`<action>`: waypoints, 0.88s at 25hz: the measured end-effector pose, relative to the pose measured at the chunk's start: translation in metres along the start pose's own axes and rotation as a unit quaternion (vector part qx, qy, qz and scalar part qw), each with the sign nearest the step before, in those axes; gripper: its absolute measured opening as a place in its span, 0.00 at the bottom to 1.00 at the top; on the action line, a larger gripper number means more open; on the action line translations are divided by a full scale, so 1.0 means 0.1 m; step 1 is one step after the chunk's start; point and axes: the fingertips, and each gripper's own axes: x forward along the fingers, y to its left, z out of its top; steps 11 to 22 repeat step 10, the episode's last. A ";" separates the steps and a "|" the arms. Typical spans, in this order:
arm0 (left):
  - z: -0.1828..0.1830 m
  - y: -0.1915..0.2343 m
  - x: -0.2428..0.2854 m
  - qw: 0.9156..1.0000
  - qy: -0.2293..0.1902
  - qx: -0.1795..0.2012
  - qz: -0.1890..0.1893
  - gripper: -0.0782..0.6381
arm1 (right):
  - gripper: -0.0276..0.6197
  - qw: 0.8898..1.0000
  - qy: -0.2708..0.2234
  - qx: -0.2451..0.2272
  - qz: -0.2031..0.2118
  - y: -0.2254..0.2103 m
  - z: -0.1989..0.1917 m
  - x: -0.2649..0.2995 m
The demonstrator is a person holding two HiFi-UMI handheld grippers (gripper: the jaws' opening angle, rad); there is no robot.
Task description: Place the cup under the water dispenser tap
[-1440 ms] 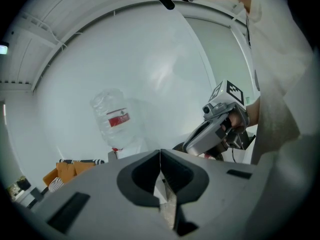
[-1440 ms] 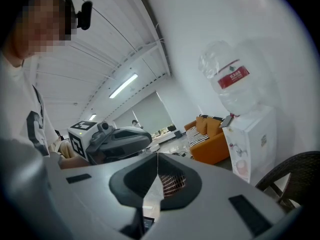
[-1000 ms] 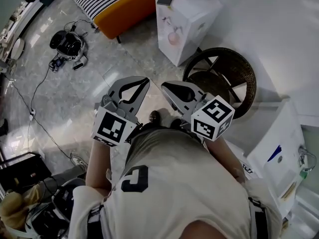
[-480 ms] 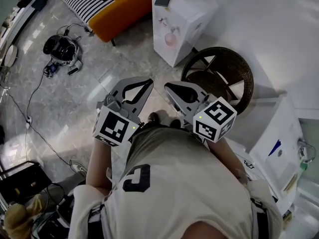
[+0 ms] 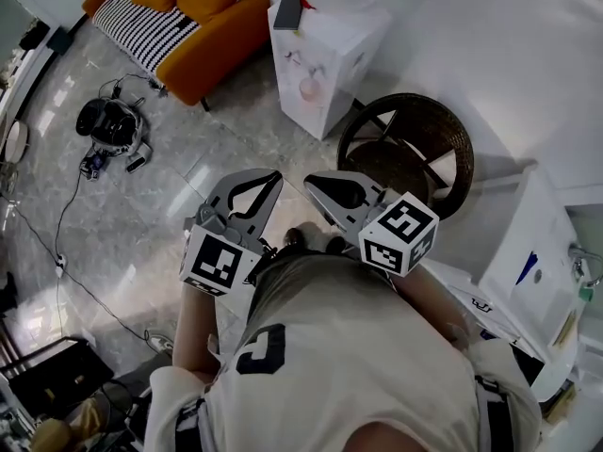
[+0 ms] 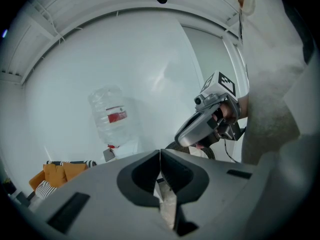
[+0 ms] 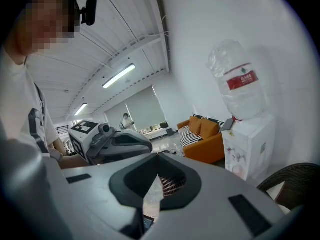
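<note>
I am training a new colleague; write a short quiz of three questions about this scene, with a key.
1. True or false: the left tongs hold a cup.
2. The large clear plastic bottle sits on: A) the white box-shaped water dispenser; B) the orange sofa; C) the grey floor.
3. Fill in: the right tongs are ___ (open or shut).
Key: 1 false; 2 A; 3 shut.

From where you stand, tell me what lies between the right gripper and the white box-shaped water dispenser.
Head view: only bare grey marble floor between right gripper and white water dispenser; the round dark wicker chair stands beside that stretch.
</note>
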 end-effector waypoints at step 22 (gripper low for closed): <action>0.20 0.08 0.31 0.999 -0.011 0.029 -0.015 0.19 | 0.08 0.999 -0.029 -0.004 -0.022 -0.26 0.15 -0.19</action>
